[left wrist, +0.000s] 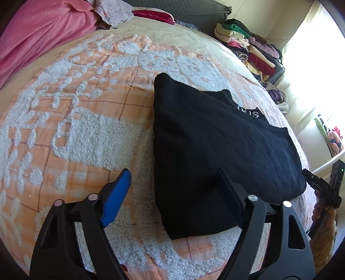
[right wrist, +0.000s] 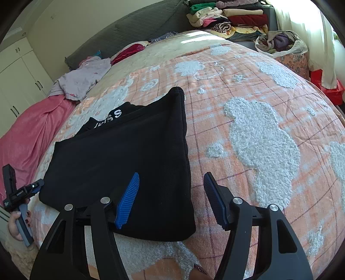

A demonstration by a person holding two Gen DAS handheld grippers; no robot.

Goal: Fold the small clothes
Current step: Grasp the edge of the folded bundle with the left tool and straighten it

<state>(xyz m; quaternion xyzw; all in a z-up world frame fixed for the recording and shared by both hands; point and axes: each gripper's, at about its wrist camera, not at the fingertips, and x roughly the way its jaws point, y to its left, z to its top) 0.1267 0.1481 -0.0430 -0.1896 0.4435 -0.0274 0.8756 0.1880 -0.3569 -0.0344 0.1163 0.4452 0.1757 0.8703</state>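
A black garment [left wrist: 215,142] with white lettering lies folded into a rough rectangle on the orange and white bedspread [left wrist: 75,120]. My left gripper [left wrist: 172,178] is open and empty just above the garment's near left corner, one finger over the cloth, the other over the bedspread. In the right wrist view the same garment [right wrist: 129,146] lies left of centre. My right gripper [right wrist: 171,183] is open and empty, straddling the garment's near right edge. Each gripper shows at the other view's edge, right [left wrist: 323,185] and left [right wrist: 19,189].
A pink blanket [left wrist: 38,32] and a lilac garment [right wrist: 82,77] lie toward the grey headboard [right wrist: 138,28]. Stacks of folded clothes [right wrist: 226,17] stand at the bed's far side, beside a bag of clothes [right wrist: 280,43]. Bright curtains [left wrist: 312,53] hang by the window.
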